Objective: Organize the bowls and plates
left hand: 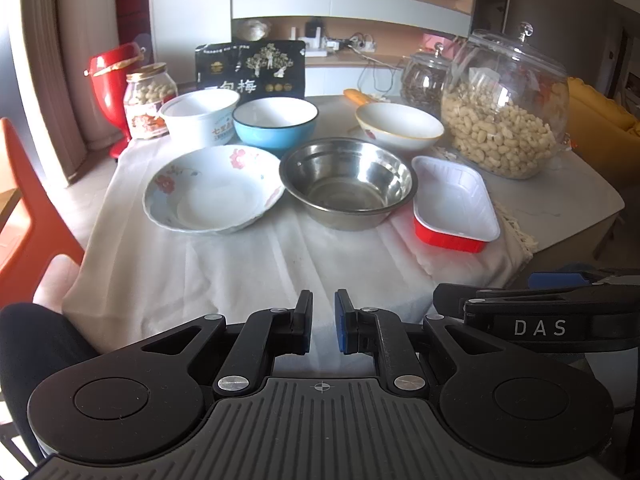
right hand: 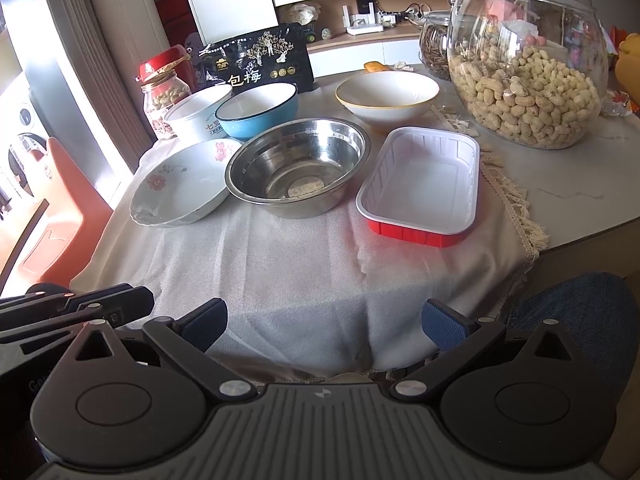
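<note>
White cloth covers the table; beyond both empty grippers sit the floral plate, steel bowl and red tray. Left gripper nearly closed, right gripper spread wide.

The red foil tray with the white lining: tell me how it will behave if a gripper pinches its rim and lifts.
The red foil tray looks thin-walled with ribbed sides, so it is probably light and its rim may buckle under a pinch. It sits empty on the white cloth, so a push would likely slide it or drag the cloth along rather than tip it.
</note>
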Motion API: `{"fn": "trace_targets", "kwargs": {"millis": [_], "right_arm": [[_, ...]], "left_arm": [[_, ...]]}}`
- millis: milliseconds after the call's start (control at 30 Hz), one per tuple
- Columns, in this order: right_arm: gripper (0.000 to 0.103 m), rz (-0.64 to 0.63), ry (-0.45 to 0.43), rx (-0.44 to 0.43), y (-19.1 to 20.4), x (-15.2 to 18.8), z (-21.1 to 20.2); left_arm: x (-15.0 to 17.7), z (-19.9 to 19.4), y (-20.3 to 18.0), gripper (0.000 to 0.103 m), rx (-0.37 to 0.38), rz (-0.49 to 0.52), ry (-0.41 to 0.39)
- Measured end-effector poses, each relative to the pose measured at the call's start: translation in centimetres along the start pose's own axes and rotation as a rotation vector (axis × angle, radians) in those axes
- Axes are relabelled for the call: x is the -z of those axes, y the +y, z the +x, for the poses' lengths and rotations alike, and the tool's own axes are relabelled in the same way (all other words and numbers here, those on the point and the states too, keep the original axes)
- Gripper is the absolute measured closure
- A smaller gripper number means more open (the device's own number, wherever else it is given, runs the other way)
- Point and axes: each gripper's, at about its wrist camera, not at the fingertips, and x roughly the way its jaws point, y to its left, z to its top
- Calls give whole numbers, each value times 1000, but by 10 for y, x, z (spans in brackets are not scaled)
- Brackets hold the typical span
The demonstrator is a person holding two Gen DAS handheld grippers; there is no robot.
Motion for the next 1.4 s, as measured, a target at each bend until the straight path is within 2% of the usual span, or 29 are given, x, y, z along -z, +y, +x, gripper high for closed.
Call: {"fn": "trace_targets", "kwargs": {"millis": [267,367,467,533,633,733,833,900,1000,1067,1100,1167,1233,1300,1400], "right_arm": [[0,-22,-47,29,-9,-19,8],[0,-79,-122,69,-16,-27,7],[0,-116,-194,132,-30,-37,8],[0,-131,-212,171,-43,-44,13],[0,-77,-182,166,-69,-56,24],[1,31,-112,83,-98,-65,43],[16,107,-34,28,-121,-72,68],[32,131,-9,27,-131,-76,83],[43,162,2,18,-143,-82,101],[45,197,13,-14,-152,-87,114],[46,215,25,-33,-156,-90,121],[50,248,57,-74,-163,-94,134],[55,281,91,-125,-169,-96,145],[55,296,80,-116,-174,-98,145],[54,330,36,-86,-190,-100,134]], "left_arm": [[-19,18,6,88,21,-1,-10],[-28,29,10,87,121,-28,-42],[-42,47,14,88,321,-118,-47],[-48,58,10,87,370,-135,-59],[-59,77,-7,87,330,-69,-62],[-63,106,-14,87,370,-94,29],[-62,139,-16,87,429,-179,137],[-65,155,-16,88,439,-228,168],[-73,174,-20,88,419,-243,192],[-77,185,-26,87,373,-225,212],[-78,190,-28,84,360,-214,224],[-81,197,-36,88,380,-182,235],[-84,200,-47,87,395,-134,229],[-89,204,-59,86,390,-83,223],[-96,214,-76,78,455,-67,249]]}}
